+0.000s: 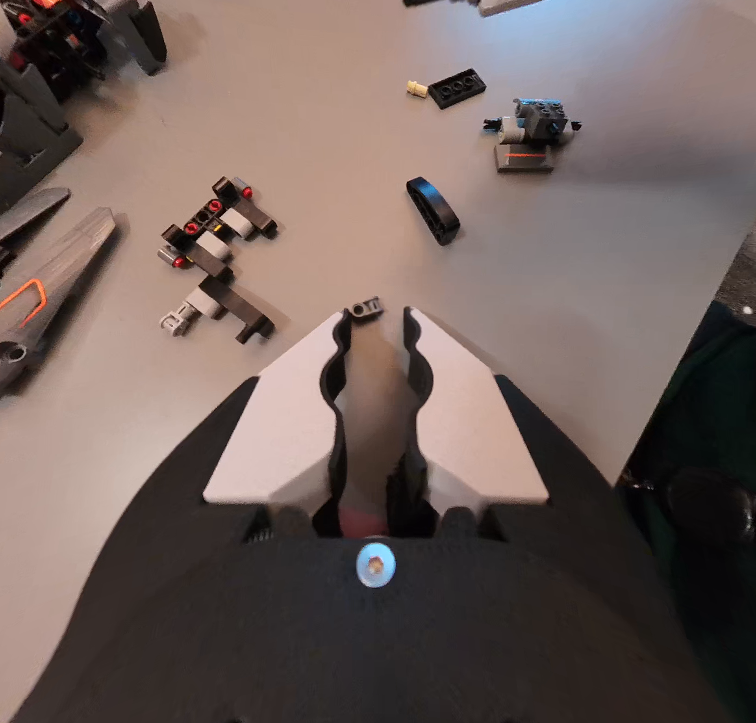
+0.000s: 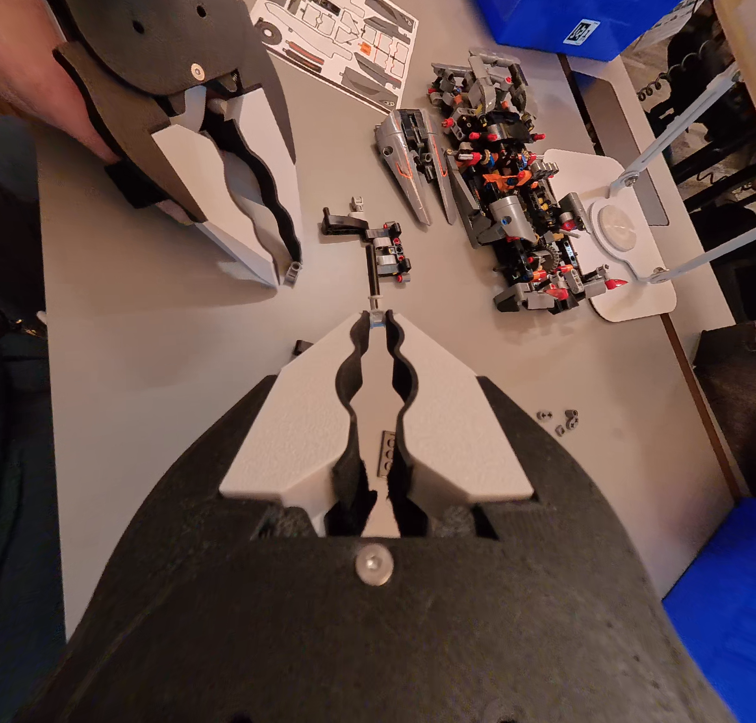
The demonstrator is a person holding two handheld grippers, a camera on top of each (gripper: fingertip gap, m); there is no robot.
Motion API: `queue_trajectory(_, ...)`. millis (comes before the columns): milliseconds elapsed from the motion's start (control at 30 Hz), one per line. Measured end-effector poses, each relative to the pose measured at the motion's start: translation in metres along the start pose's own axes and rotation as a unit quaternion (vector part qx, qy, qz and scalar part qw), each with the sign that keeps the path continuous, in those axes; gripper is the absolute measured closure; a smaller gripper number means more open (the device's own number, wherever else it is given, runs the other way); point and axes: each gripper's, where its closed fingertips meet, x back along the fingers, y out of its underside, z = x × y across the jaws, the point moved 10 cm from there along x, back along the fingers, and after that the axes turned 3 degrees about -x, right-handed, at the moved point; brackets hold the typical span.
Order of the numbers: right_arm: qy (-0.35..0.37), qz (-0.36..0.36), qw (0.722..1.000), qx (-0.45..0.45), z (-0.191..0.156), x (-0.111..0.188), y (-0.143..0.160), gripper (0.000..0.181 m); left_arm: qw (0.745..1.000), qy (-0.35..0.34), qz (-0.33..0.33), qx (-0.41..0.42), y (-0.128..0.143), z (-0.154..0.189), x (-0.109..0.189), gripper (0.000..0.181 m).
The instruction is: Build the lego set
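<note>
Left gripper (image 1: 374,312) first, from its own camera: I've got a small dark connector piece (image 1: 365,307) pinched at the fingertips, just over the grey table (image 1: 327,130). Off to the left sits a little black and grey sub-assembly with red pins (image 1: 214,228), with a loose black and grey arm piece (image 1: 227,310) right below it. A curved black beam (image 1: 433,211) lies ahead on the right, and further back there's a flat black plate (image 1: 457,88) next to a tan pin (image 1: 417,88).

Right camera now: my right gripper (image 2: 375,316) is clamped on the light grey end of a thin black axle (image 2: 372,269) that runs up to that same sub-assembly. Half-built car chassis (image 2: 519,195) sits to the right, two grey pointed body panels (image 2: 413,163) beside it, sticker sheet (image 2: 339,36) further back, blue bin (image 2: 581,11) in the corner.
</note>
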Motion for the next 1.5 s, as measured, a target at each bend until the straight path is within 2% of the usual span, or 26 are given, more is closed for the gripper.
queue_trajectory(133, -0.001, -0.003, 1.000, -0.006, -0.004, 0.001, 0.003, 0.176, 0.999, 0.040, 0.010, -0.031, 0.004, 0.003, 0.007, 0.147)
queue_trajectory(300, -0.004, -0.007, 1.000, -0.011, -0.007, 0.001, 0.007, 0.176, 0.989, 0.048, 0.001, -0.138, -0.003, -0.006, 0.016, 0.148)
queue_trajectory(400, -0.002, -0.006, 1.000, -0.014, -0.006, 0.002, 0.008, 0.176, 0.986, 0.054, -0.011, -0.160, -0.009, -0.011, 0.012, 0.152)
queue_trajectory(567, 0.001, -0.003, 1.000, -0.019, -0.005, 0.004, 0.010, 0.176, 0.984, 0.064, -0.038, -0.161, -0.010, -0.010, -0.002, 0.161)
queue_trajectory(667, -0.003, -0.005, 1.000, -0.020, -0.004, 0.003, 0.013, 0.176, 0.988, 0.046, -0.042, -0.143, -0.011, -0.012, -0.005, 0.176)
queue_trajectory(700, -0.004, -0.005, 1.000, -0.020, -0.004, 0.002, 0.014, 0.176, 0.989, 0.044, -0.041, -0.134, -0.011, -0.013, -0.005, 0.176)
queue_trajectory(800, -0.013, -0.010, 1.000, -0.026, -0.004, 0.000, 0.016, 0.176, 0.995, 0.034, -0.022, -0.091, -0.013, -0.015, -0.005, 0.176)
queue_trajectory(900, -0.027, -0.019, 0.999, -0.038, -0.004, -0.004, 0.018, 0.176, 0.998, 0.020, 0.025, -0.047, -0.021, -0.012, -0.001, 0.176)
queue_trajectory(1067, -0.049, -0.035, 0.996, -0.068, -0.004, -0.013, 0.018, 0.176, 0.997, -0.010, 0.078, -0.021, -0.034, -0.012, 0.006, 0.176)
queue_trajectory(1300, -0.058, -0.036, 0.992, -0.102, -0.001, -0.021, 0.016, 0.176, 0.991, -0.041, 0.123, -0.038, -0.049, -0.005, 0.013, 0.176)
queue_trajectory(1500, -0.053, -0.030, 0.992, -0.112, 0.001, -0.023, 0.015, 0.176, 0.990, -0.052, 0.123, -0.050, -0.051, -0.004, 0.013, 0.176)
